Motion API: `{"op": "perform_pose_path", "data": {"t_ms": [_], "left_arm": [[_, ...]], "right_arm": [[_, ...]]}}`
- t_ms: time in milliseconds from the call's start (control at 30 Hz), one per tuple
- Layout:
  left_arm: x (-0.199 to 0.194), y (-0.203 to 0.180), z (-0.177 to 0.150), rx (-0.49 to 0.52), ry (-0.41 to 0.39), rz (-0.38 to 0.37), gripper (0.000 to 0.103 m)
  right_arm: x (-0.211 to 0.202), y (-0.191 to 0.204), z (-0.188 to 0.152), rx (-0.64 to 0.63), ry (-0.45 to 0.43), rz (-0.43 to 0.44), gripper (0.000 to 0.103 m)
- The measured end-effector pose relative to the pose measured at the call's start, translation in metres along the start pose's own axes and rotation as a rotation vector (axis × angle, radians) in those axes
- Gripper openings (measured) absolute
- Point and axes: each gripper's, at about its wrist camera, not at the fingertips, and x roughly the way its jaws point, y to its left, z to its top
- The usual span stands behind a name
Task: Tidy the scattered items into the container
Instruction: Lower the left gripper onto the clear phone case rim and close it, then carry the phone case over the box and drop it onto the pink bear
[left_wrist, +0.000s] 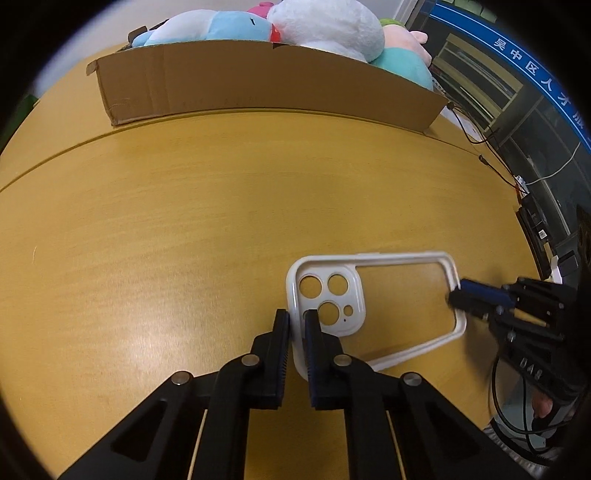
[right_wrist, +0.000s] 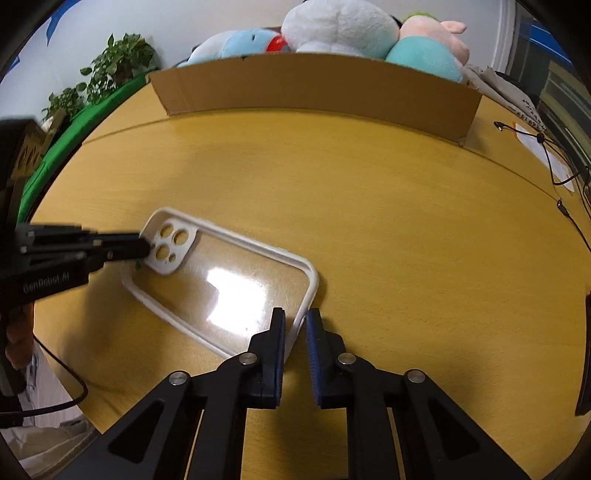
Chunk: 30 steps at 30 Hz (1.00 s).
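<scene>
You hold a clear phone case with a white rim and a white camera block (left_wrist: 373, 306) between both tools, just above or on the yellow wooden table (left_wrist: 184, 221); whether it has lifted free cannot be told.

Your left gripper (left_wrist: 296, 325) is narrowed onto the rim at the camera end, one finger outside the rim and one inside. Your right gripper (right_wrist: 295, 325) is narrowed the same way on the rim at the opposite short end. Both appear to pinch the rim, though the contact itself is partly hidden.

The case's long axis runs between the two tools: in the left wrist view it stretches from the fingertips toward 2 o'clock, where the right tool meets it; in the right wrist view it stretches toward 10 o'clock, where the left tool meets it.

The brown cardboard box (left_wrist: 258, 81), already heaped with soft plush toys (left_wrist: 325, 26), stands at 12 o'clock from both tools, well apart across bare table. Neither arm looks clearly nearer. The coming move is likely a carry straight ahead, over the near wall.
</scene>
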Motion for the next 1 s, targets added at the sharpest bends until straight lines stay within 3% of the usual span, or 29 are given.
{"op": "perform_pose_path", "data": {"t_ms": [167,267,467,767,1000], "left_arm": [[-0.024,-0.004,0.012,-0.005,-0.048,-0.03,0.007],[-0.05,-0.002,0.032,-0.008,-0.125,-0.043,0.007],[-0.105,-0.012,0.088,0.08,-0.284,-0.01,0.007],[-0.16,-0.028,0.218,0.148,-0.484,0.019,0.007],[-0.141,-0.017,0.329,0.124,-0.463,-0.002,0.007]], "right_arm": [[-0.018,-0.003,0.019,-0.004,-0.071,-0.005,0.009],[-0.029,-0.004,0.036,-0.023,-0.114,-0.009,0.009],[-0.068,0.002,0.091,-0.072,-0.251,-0.029,0.009],[-0.122,-0.007,0.215,-0.153,-0.459,-0.116,0.009],[-0.122,-0.032,0.327,-0.178,-0.484,-0.139,0.01]]}}
